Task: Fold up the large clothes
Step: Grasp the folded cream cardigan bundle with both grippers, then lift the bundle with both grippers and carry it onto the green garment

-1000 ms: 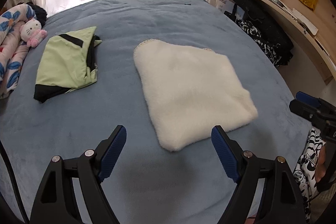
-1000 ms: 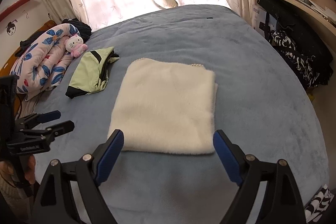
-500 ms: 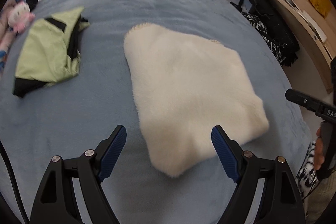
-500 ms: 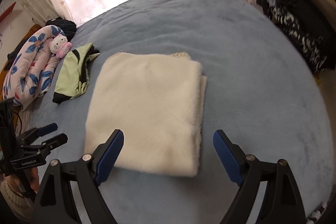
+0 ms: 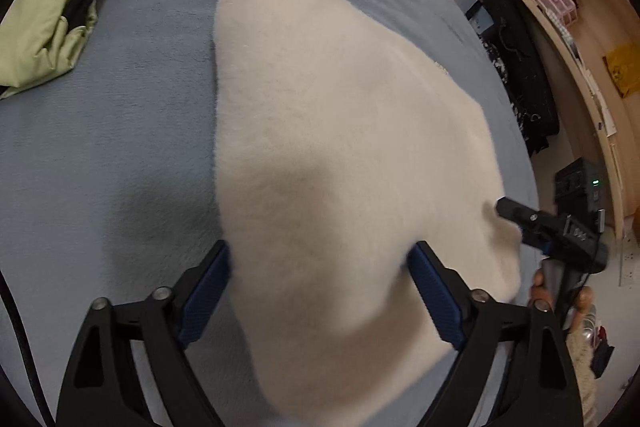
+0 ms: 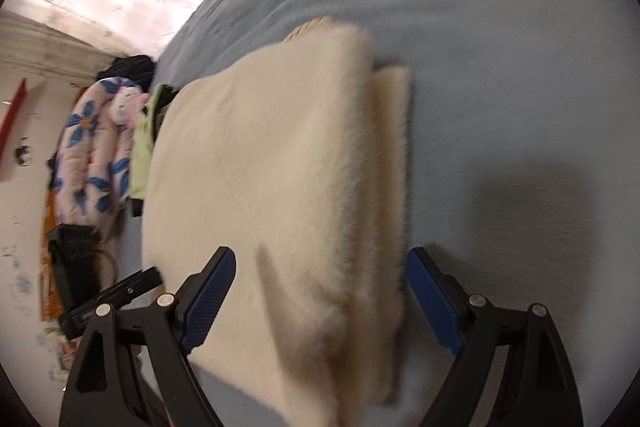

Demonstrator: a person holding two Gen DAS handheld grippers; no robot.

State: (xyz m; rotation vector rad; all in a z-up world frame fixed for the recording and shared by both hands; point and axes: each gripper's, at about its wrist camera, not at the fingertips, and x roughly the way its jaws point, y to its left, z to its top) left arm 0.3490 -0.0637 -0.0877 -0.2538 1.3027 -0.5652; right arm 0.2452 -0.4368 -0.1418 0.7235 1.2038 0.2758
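A folded cream fleece garment (image 5: 328, 131) lies on the blue bed (image 5: 100, 147). My left gripper (image 5: 320, 291) is open, its blue pads straddling the garment's near left corner. My right gripper (image 6: 320, 295) is open, straddling the near right corner of the garment (image 6: 280, 167), where stacked folded layers show along the right edge. The right gripper also shows in the left wrist view (image 5: 532, 223) at the garment's right corner. The left gripper shows in the right wrist view (image 6: 116, 299) at the lower left.
A folded green and black garment (image 5: 48, 15) lies at the bed's far left. A floral quilt with a plush toy (image 6: 96, 143) lies beyond it. Wooden shelves (image 5: 580, 27) and dark bags (image 5: 516, 67) stand to the right of the bed.
Both grippers have moved forward and down to the near edge of the cream garment, so its corners now lie between the open jaws. The right wrist view has tilted.
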